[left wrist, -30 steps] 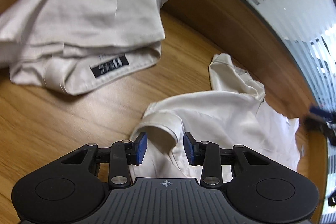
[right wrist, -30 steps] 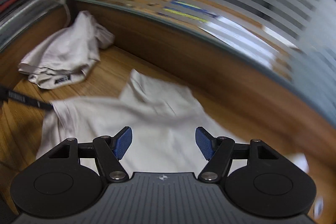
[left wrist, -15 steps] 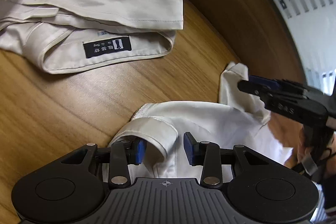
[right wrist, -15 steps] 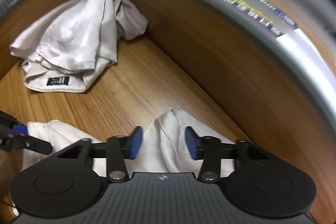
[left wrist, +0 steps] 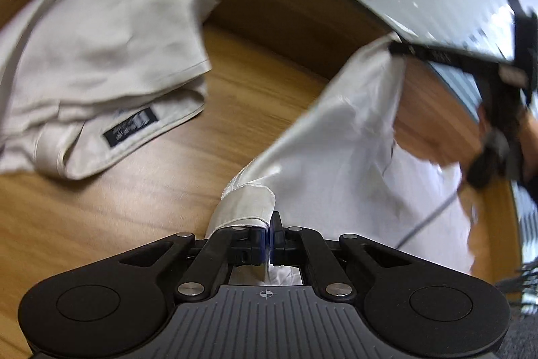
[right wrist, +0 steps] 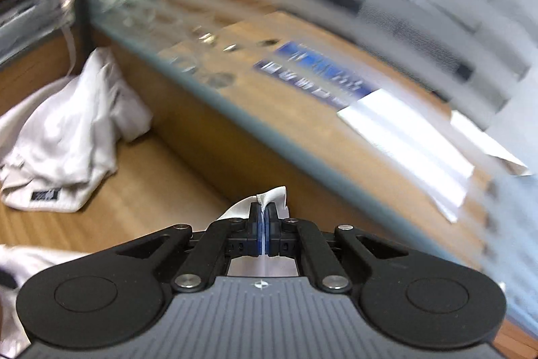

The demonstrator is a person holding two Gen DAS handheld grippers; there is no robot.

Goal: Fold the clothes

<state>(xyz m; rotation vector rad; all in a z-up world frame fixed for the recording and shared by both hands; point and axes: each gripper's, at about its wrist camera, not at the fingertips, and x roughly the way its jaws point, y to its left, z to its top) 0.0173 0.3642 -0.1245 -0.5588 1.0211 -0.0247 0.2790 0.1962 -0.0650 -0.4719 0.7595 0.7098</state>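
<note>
- Left wrist view: my left gripper (left wrist: 269, 238) is clenched on the collar of the white shirt (left wrist: 336, 137), lifted off the wooden table (left wrist: 134, 190).
- Right gripper (right wrist: 264, 224) pinches another shirt edge; I judge both grips spread it for folding.
- Second shirt (left wrist: 101, 56) lies bunched beside.

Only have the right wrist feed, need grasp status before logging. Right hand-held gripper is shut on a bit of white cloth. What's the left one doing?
Observer: The left hand-held gripper is shut too, pinching a hemmed edge of the white shirt.
Operator: Same garment as mine?
Observer: Yes. The left view shows the right hand-held gripper holding the shirt's far corner up, with the cloth stretched between the two.
Operator: Is it off the table?
Observer: Mostly lifted; bare wooden table shows beside it. Whether its lower edge touches, I cannot tell.
Operator: That pile on my left?
Observer: A second white garment, crumpled, black label facing up, apart from the held shirt.
</note>
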